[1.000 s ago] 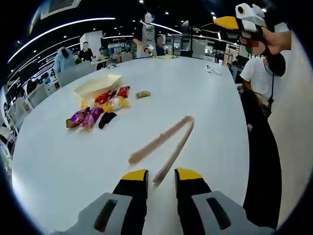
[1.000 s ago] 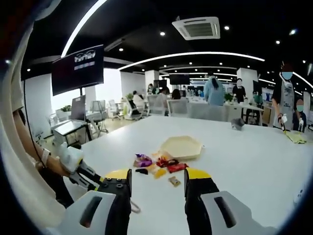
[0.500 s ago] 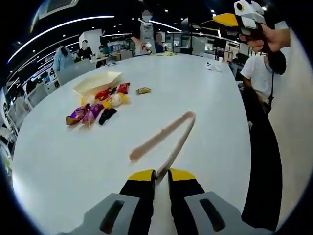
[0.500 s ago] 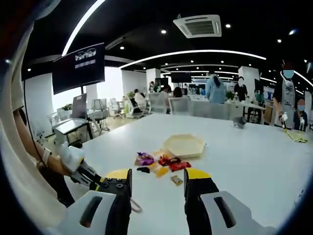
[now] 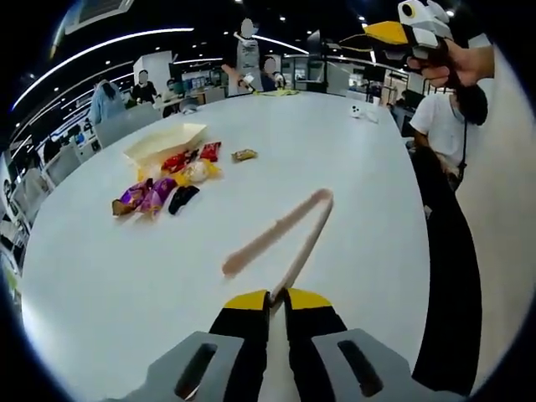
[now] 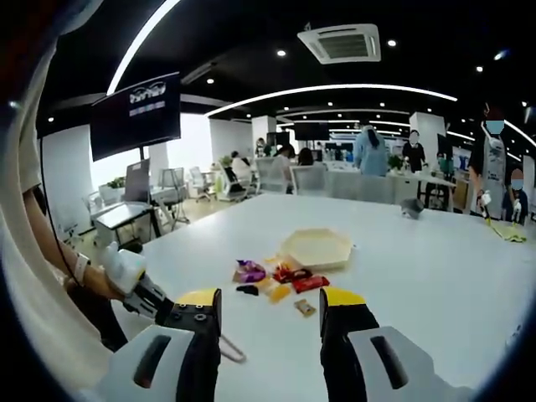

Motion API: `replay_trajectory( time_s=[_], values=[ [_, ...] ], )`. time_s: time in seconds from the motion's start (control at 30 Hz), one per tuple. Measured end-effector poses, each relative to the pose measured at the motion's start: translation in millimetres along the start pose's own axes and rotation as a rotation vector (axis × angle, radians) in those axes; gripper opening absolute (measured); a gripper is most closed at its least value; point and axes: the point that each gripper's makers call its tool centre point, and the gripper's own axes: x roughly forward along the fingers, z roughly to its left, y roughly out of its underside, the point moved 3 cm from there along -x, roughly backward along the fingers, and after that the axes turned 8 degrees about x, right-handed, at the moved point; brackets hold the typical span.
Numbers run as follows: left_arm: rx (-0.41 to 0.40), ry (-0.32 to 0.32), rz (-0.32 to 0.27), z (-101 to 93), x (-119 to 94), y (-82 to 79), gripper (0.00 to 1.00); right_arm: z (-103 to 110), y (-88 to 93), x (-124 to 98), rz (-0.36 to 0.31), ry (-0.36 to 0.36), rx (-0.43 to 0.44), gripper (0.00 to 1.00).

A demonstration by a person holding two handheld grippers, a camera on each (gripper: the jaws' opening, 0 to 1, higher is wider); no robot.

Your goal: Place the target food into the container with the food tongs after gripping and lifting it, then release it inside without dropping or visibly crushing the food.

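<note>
A wide white worktop (image 5: 352, 159) carries everything. Taking the pale hexagonal container (image 5: 164, 142) as the landmark, it sits toward the far side of the worktop from the left gripper, and in the right gripper view the same container (image 6: 315, 248) lies ahead. The beige food tongs (image 5: 285, 234) lie well nearer than the container, hinge end pointing away. The left gripper (image 5: 277, 296) has its yellow-tipped jaws pressed together on the end of one tong arm. The right gripper (image 6: 270, 298) is held in the air with its jaws apart and nothing between them; in the left gripper view it (image 5: 387, 35) hangs high, gripped by a hand. Just beside the container on its near side lies a cluster of wrapped snacks (image 5: 167, 186), red, yellow, purple and black, with one small brown piece (image 5: 244, 155) a little apart. Writing on the wrappers is too small to read.
</note>
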Motion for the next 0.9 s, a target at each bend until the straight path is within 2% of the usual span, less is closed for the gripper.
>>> replay_trajectory(
  time_s=[0.3, 0.6, 0.77, 0.8, 0.9],
  values=[
    [0.014, 0.041, 0.009, -6.9, 1.5, -2.8, 0.0, 2.7, -1.6, 1.8, 0.007, -0.01, -0.015, 0.47],
    [0.023, 0.087, -0.021, -12.9, -6.2, -11.6, 0.0, 6.9, 1.0, 3.3, 0.022, -0.029, -0.028, 0.48],
    [0.021, 0.144, -0.047, -17.7, -13.5, -20.7, 0.0, 12.2, 4.8, 4.7, 0.049, -0.071, -0.057, 0.48],
    [0.027, 0.173, -0.063, -20.7, -18.0, -26.6, 0.0, 13.1, 5.4, 4.9, 0.054, -0.08, -0.062, 0.48],
    [0.039, 0.189, -0.085, -21.6, -24.4, -34.7, 0.0, 15.1, 6.3, 5.8, 0.068, -0.111, -0.075, 0.48]
  ],
)
